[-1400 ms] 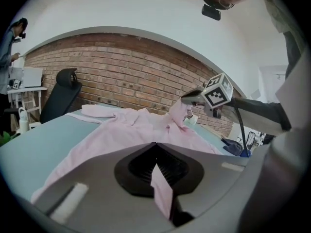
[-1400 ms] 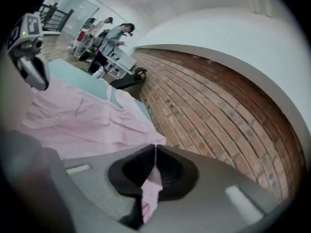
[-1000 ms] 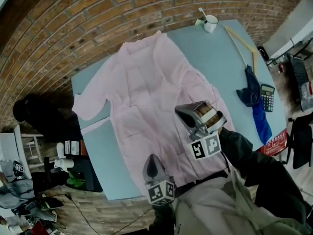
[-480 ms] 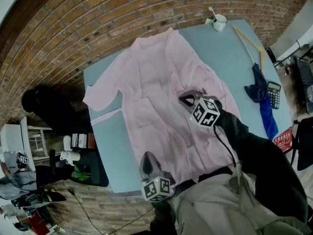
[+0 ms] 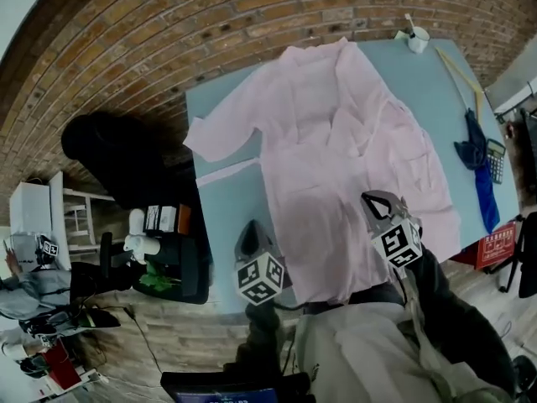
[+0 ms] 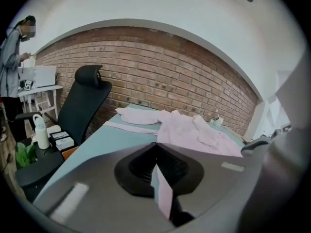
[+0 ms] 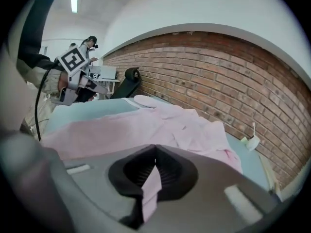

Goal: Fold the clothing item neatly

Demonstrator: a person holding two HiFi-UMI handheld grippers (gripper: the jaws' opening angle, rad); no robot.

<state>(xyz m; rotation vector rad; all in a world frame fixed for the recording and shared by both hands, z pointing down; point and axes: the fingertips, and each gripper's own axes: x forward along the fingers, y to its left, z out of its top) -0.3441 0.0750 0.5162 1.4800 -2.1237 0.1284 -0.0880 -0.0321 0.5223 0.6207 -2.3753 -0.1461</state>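
From the head view we see the pink garment (image 5: 336,141) spread open on the light blue tabletop (image 5: 222,212). It sits further toward the upper right of the frame than a second ago, and the mug (image 5: 417,39) is now almost at the top edge. The right gripper (image 5: 373,201) then hung over the middle of the cloth with its fingers spread. It has since dropped to the lower right part of the garment, fingers pressed together. The left gripper (image 5: 250,235) stays at the lower left corner of the hem. The person's dark sleeve (image 5: 453,309) and torso cover the near edge of the tabletop, and from above we cannot make out either pinch. In the left gripper view the fingers (image 6: 136,169) are closed on a narrow strip of the pink cloth. The rest of the garment lies beyond on the tabletop, with a black office chair (image 6: 85,101) at the left. A blurred grey shape (image 6: 286,144) that we cannot identify blocks the right side. In the right gripper view the fingers (image 7: 129,171) likewise pinch a fold of pink cloth, and the garment fills the middle of the frame.
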